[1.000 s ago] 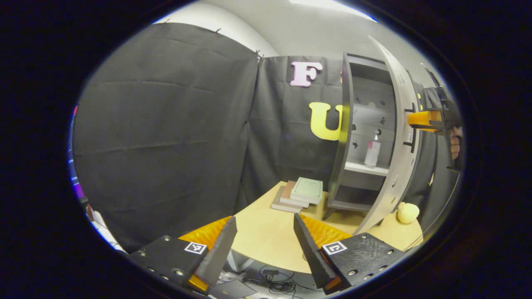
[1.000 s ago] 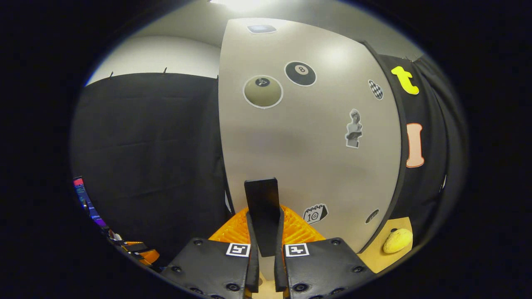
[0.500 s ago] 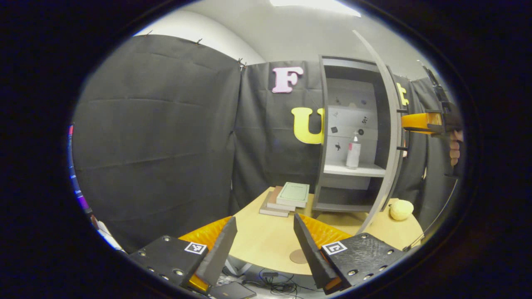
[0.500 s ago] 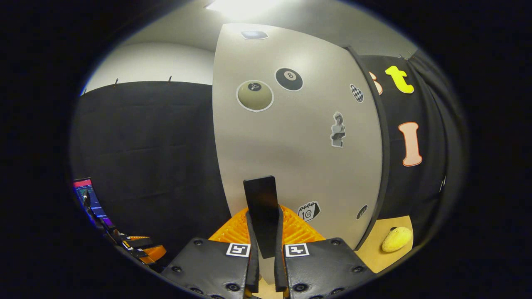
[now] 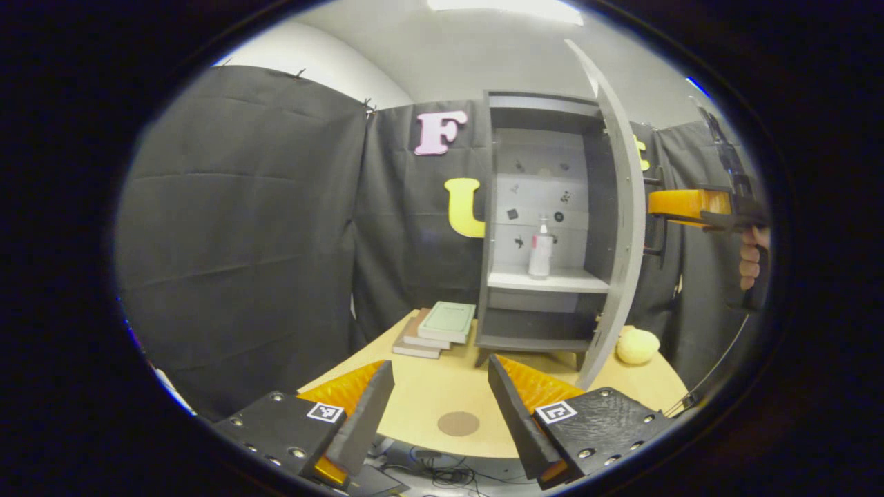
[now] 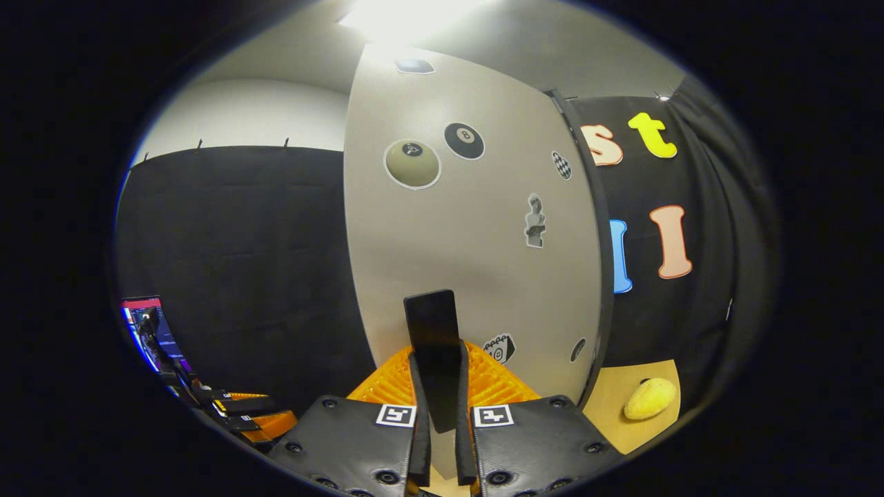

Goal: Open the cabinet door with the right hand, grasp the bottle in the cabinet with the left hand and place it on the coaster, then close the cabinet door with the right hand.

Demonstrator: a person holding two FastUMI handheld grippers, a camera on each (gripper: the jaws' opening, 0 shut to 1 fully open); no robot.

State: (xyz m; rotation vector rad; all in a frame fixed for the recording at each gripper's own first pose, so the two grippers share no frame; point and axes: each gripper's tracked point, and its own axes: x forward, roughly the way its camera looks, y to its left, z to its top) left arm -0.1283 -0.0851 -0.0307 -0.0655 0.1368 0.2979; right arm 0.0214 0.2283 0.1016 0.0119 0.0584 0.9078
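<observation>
The cabinet (image 5: 535, 221) stands at the far side of your table (image 5: 442, 393), its door (image 5: 615, 207) swung wide open and seen nearly edge-on in the left gripper view. In the right gripper view that door's sticker-covered face (image 6: 476, 228) is right in front of you, and your right gripper (image 6: 437, 386) has both fingers pressed together on the dark door handle (image 6: 434, 338). Your left gripper (image 5: 442, 407) hovers at the near table edge, fingers spread apart with nothing between them. A stack of books (image 5: 436, 328) lies just left of the cabinet. The bottle (image 5: 540, 250) stands upright on the middle shelf. A yellow lemon-like thing (image 5: 637, 346) sits beside the door's foot. The round brown coaster (image 5: 458, 423) lies bare near your left gripper.
</observation>
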